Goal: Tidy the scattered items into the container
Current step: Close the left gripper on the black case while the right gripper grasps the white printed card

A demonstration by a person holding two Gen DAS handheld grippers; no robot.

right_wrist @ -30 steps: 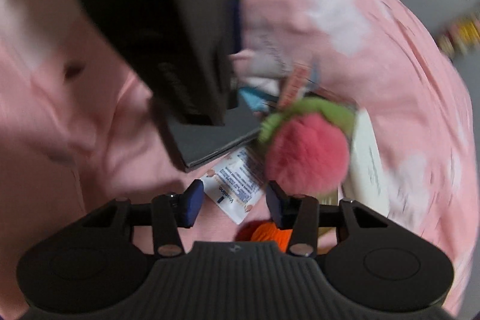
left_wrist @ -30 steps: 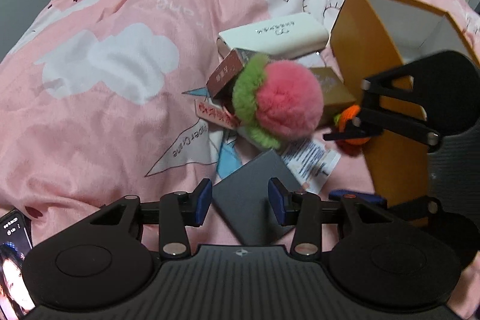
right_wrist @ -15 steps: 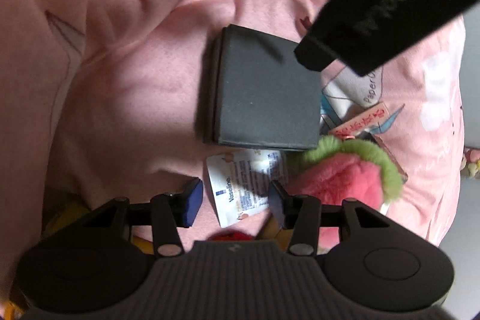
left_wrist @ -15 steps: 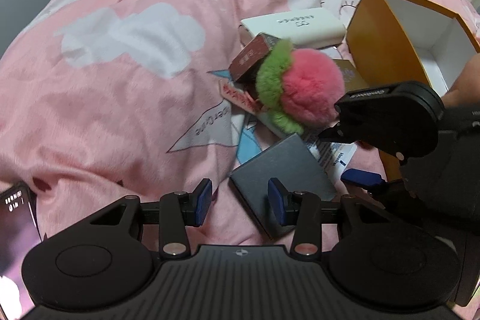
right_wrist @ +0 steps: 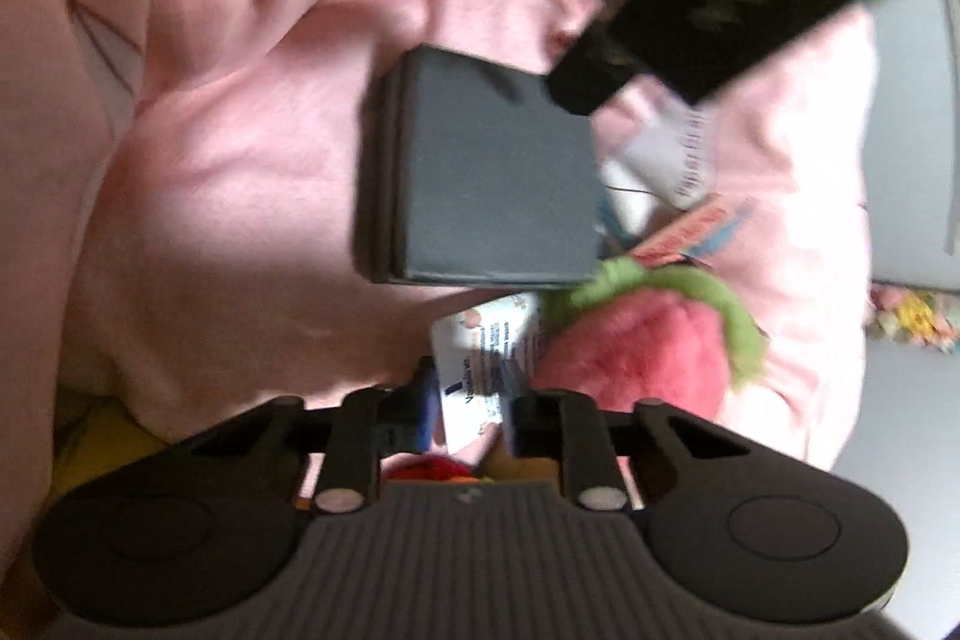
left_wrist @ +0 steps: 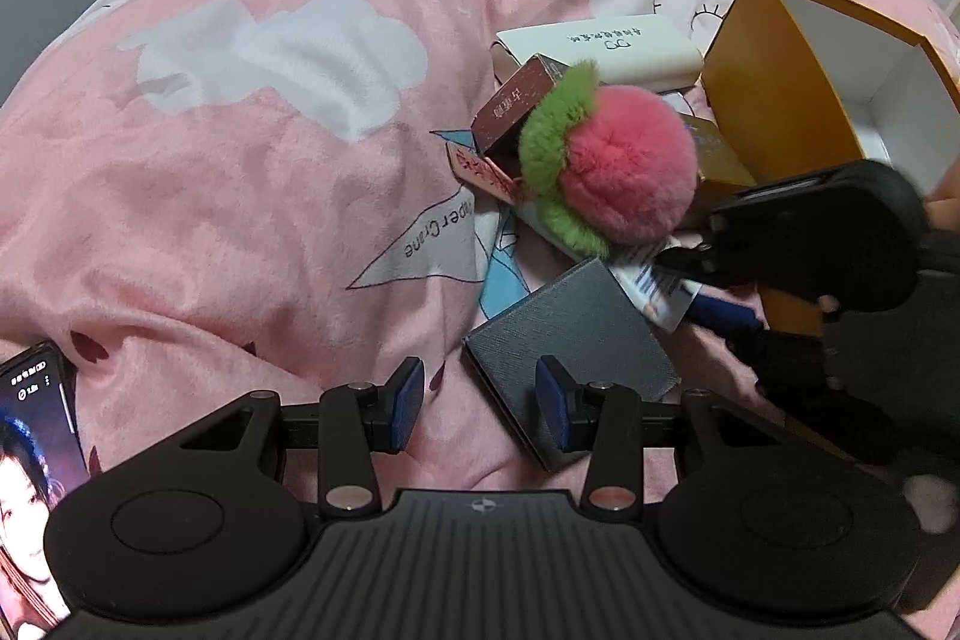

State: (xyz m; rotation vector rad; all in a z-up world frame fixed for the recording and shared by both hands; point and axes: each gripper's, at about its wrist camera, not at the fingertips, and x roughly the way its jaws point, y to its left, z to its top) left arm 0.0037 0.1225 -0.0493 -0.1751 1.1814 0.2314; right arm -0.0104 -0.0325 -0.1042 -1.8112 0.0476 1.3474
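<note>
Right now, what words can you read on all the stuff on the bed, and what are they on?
"Paper Crane": on the pink blanket, printed beside the paper crane drawing, upside down in the left wrist view.
"Vaseline": on the small white packet, between the closing right gripper pads.
White box: a line of characters, too small to read.
Brown box and red-lettered pink label: unreadable.
Phone: tiny unreadable status text.

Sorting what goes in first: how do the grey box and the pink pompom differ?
The grey box is flat, square-edged and smooth; the pink pompom is round and fluffy with a green fringe. The box lies apart on the pink bedspread; the pompom sits atop the pile of other items. Both are still outside the orange container.
</note>
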